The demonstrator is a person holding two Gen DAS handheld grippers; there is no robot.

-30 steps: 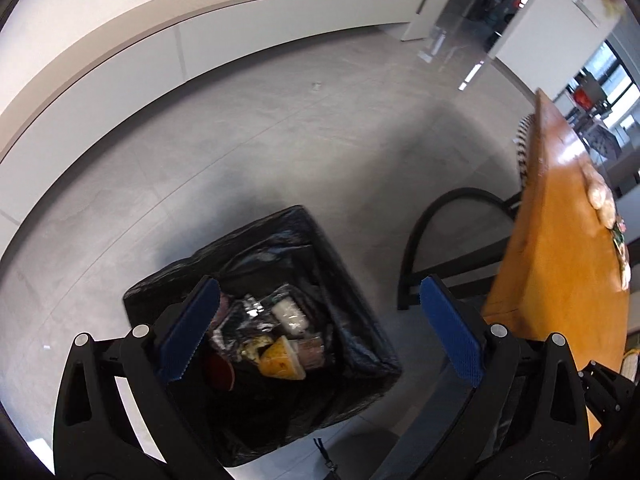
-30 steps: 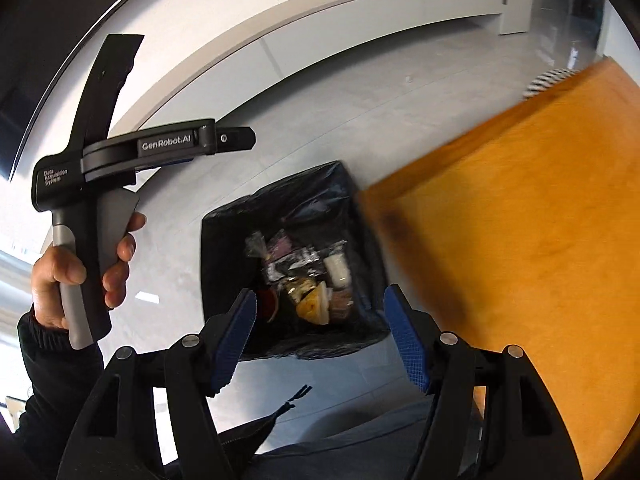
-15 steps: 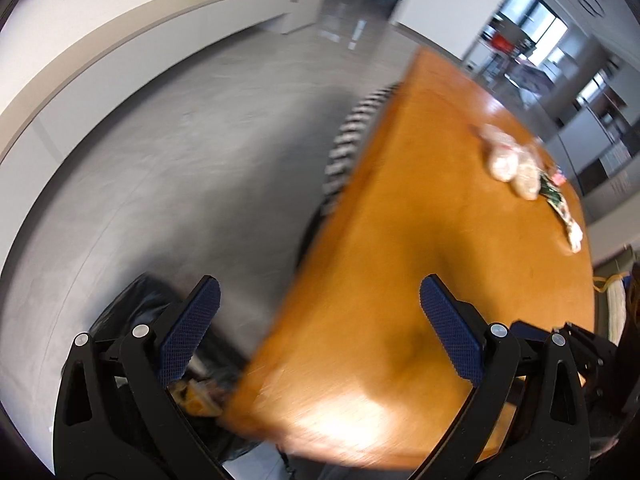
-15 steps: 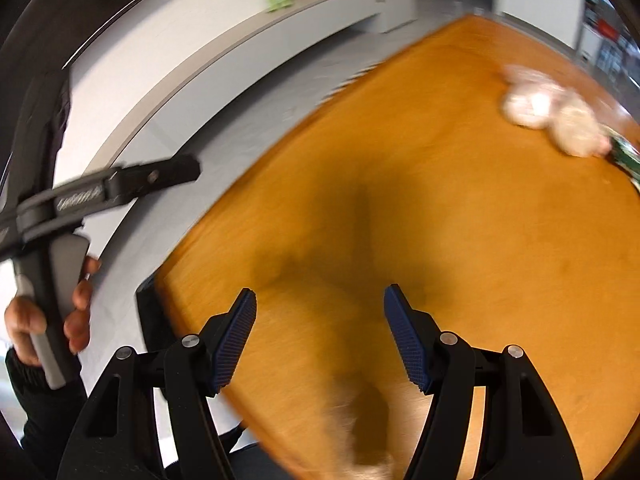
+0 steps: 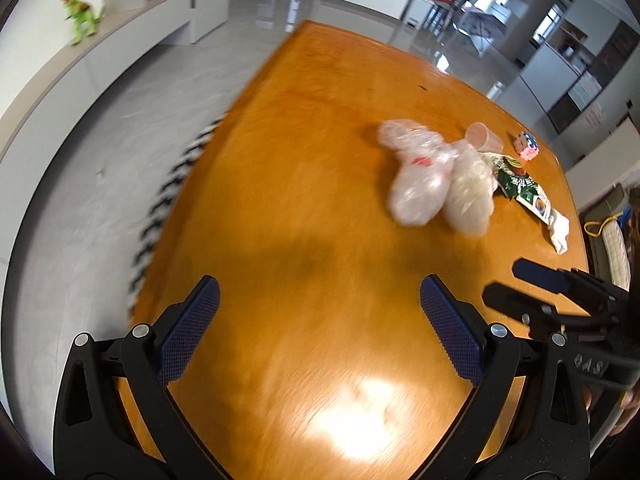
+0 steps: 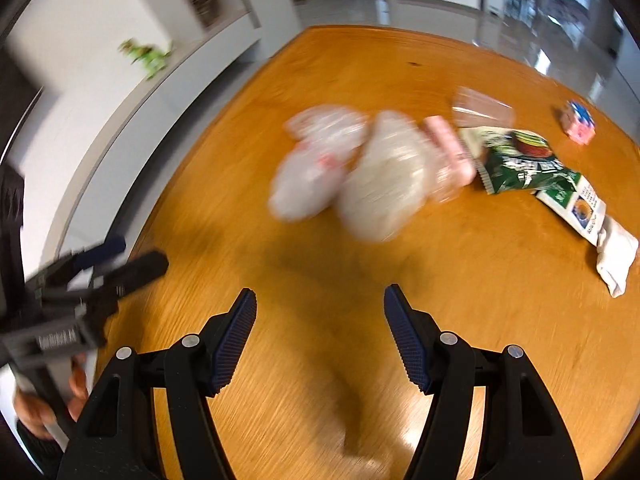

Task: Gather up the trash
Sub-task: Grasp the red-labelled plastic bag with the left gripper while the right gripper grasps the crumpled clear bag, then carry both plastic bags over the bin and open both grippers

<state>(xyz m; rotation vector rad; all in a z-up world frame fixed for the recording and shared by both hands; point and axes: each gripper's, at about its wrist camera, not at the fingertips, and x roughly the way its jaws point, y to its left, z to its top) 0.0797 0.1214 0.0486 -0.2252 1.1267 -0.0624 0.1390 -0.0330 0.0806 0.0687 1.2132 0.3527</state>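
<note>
- Trash is seen lying in a loose row on the orange wooden table, towards its far side in both wrist views.
- Two crumpled clear plastic bags are found side by side, touching each other; both are blurred, so what they contain cannot be told.
- A clear plastic cup is seen on its side just behind the bags, and something pink is wedged against the nearer bag in the right wrist view.
- A green snack packet is laid just beside the bags, and a white carton with a crumpled white end is placed next to it, close to the table edge.
- A small pink and blue cube is set apart from the row, further back.
- The left gripper is held above bare wood with its blue pads wide apart and nothing between them.
- The right gripper is likewise held over bare table, its jaws parted and empty, well short of the bags.
- Each gripper is caught at the edge of the other's view, and a hand is seen wrapped around the left one's handle.
- A green toy dinosaur is noted on a ledge by the wall, beyond the grey floor.
</note>
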